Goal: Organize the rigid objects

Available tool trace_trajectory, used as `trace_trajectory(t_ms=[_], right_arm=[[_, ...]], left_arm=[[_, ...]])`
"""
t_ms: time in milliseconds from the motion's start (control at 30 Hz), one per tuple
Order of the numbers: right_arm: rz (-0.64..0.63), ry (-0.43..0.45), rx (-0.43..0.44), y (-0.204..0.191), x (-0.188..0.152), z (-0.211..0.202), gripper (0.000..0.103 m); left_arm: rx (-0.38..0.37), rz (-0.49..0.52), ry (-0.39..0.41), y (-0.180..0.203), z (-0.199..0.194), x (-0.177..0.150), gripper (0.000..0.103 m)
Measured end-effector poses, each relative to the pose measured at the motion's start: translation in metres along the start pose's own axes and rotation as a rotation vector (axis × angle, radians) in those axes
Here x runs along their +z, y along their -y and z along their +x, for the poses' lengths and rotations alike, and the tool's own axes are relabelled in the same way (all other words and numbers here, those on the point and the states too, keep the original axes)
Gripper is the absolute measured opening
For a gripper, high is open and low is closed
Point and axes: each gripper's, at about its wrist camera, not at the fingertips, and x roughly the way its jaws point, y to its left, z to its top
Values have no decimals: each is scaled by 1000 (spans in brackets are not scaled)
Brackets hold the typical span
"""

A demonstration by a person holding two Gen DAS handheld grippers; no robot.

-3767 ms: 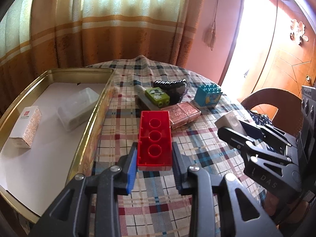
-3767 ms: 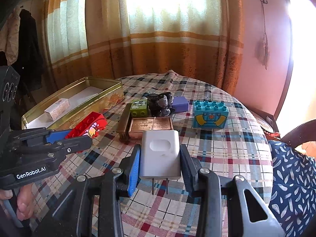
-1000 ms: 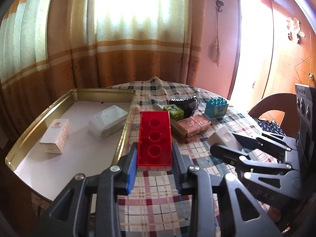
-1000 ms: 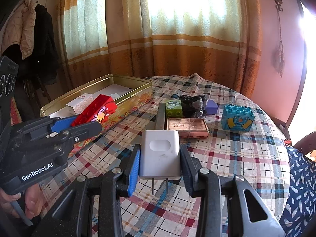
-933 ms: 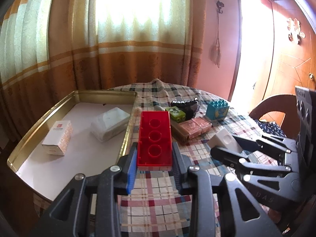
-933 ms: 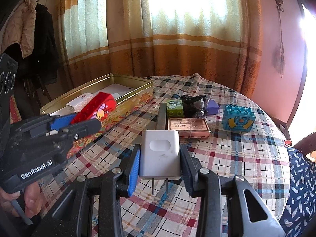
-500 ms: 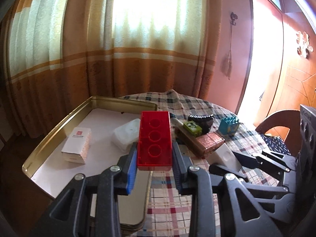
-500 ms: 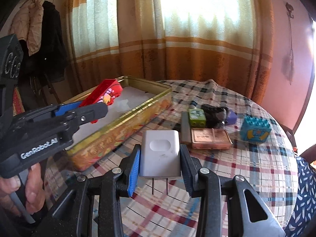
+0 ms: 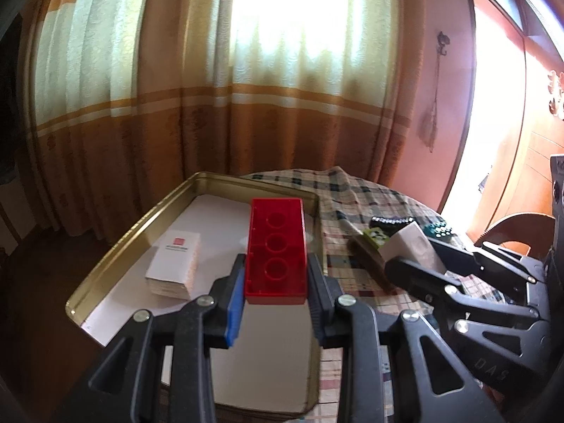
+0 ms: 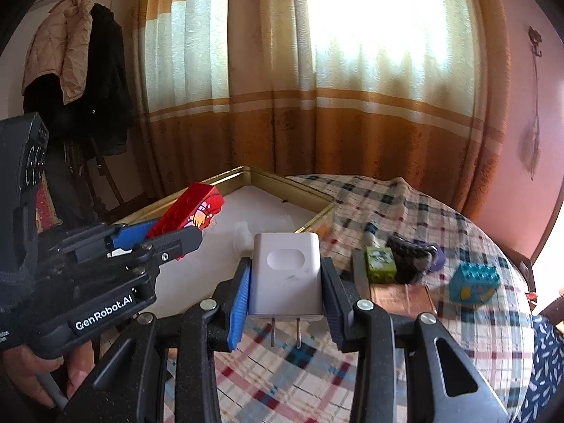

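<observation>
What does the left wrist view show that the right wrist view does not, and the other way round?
Only the left wrist view shows the small white box lying in the tray, and the wooden chair back at right.

Only the right wrist view shows the jackets hanging at left, the charger's two prongs, the copper-coloured case and the person's hand on the left gripper's handle.

Both show the gold tray, the left gripper shut on the red brick, the right gripper shut on the white charger, the green block and the plaid tablecloth.
</observation>
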Motion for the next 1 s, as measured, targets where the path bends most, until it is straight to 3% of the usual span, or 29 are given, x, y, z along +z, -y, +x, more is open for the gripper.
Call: trace_trajectory(t_ms=[400, 733, 1000], right_arm=[[-2, -30, 32, -13, 25, 40, 41], [-24, -74, 69, -34, 31, 71, 41], [-35, -116, 84, -41, 28, 88, 41]], left_arm=[[90, -32, -56, -37, 17, 8, 30], [123, -53, -153, -63, 43, 17, 30], [127, -10, -208, -63, 59, 25, 30]])
